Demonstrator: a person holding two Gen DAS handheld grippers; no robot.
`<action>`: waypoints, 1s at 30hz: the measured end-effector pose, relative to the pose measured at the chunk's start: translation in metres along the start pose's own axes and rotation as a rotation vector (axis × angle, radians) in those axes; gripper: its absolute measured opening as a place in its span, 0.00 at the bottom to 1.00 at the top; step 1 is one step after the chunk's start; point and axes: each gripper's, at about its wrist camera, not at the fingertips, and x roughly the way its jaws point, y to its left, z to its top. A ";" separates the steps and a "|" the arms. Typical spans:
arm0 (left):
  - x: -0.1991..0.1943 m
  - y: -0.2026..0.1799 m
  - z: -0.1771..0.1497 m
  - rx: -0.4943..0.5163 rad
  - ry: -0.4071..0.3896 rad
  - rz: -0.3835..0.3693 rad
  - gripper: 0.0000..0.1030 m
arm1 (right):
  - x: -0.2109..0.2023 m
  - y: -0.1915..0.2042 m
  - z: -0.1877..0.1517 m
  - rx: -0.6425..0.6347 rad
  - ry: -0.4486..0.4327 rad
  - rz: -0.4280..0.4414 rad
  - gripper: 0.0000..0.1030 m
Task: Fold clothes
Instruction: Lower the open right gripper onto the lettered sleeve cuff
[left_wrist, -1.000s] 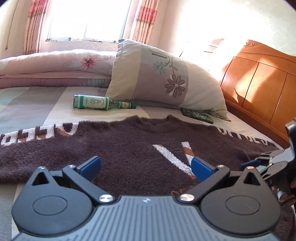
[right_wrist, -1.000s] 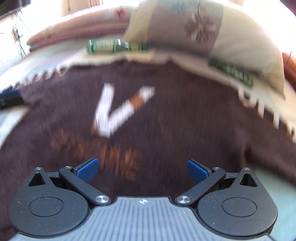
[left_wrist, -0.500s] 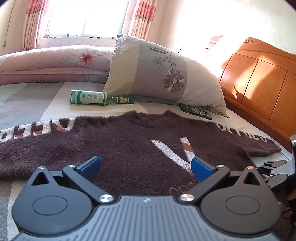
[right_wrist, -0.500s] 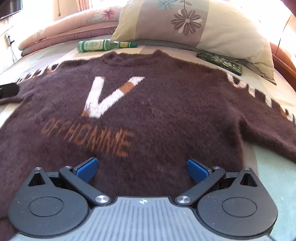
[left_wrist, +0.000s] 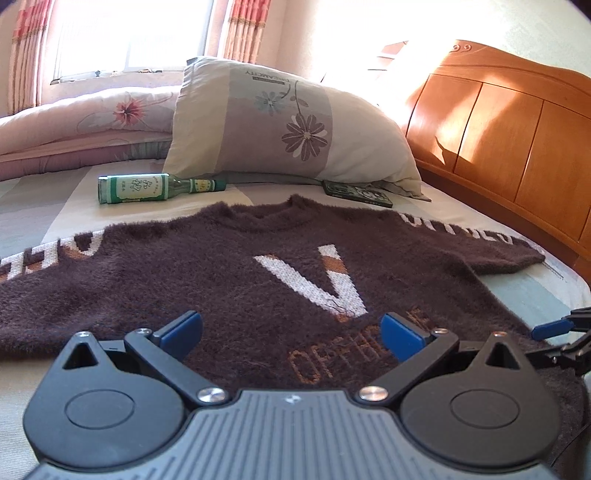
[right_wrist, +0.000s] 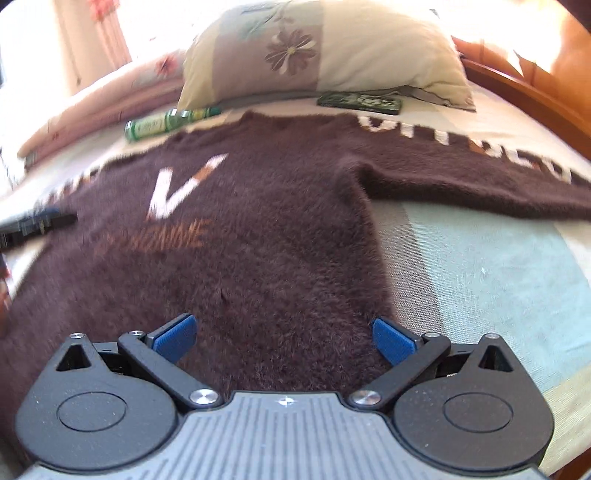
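A fuzzy dark brown sweater (left_wrist: 236, 284) with a white V and orange lettering lies flat, front up, on the bed, sleeves spread to both sides. It also shows in the right wrist view (right_wrist: 266, 236). My left gripper (left_wrist: 291, 334) is open and empty, low over the sweater's lower left part. My right gripper (right_wrist: 282, 338) is open and empty over the sweater's lower right part, its right finger near the side edge. The right gripper also shows at the right edge of the left wrist view (left_wrist: 557, 332). The left gripper shows at the left edge of the right wrist view (right_wrist: 33, 225).
A green glass bottle (left_wrist: 147, 187) lies on the bed beyond the collar. A flowered pillow (left_wrist: 288, 129) and a dark flat box (left_wrist: 356, 192) sit behind it. A folded quilt (left_wrist: 74, 129) lies at the back left. A wooden headboard (left_wrist: 498, 140) runs along the right.
Both grippers have risen and pulled back toward the sweater's hem. The right gripper has swung right, toward the sweater's right side edge. Both stay open.
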 end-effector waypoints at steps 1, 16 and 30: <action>0.003 -0.004 -0.001 0.006 0.006 -0.007 0.99 | 0.001 -0.003 0.001 0.017 -0.005 0.014 1.00; 0.028 -0.028 -0.012 0.048 0.058 -0.108 0.99 | -0.026 -0.145 0.028 0.524 -0.287 0.062 1.00; 0.039 -0.042 -0.014 0.065 0.085 -0.190 0.99 | -0.006 -0.288 0.041 0.818 -0.443 -0.013 1.00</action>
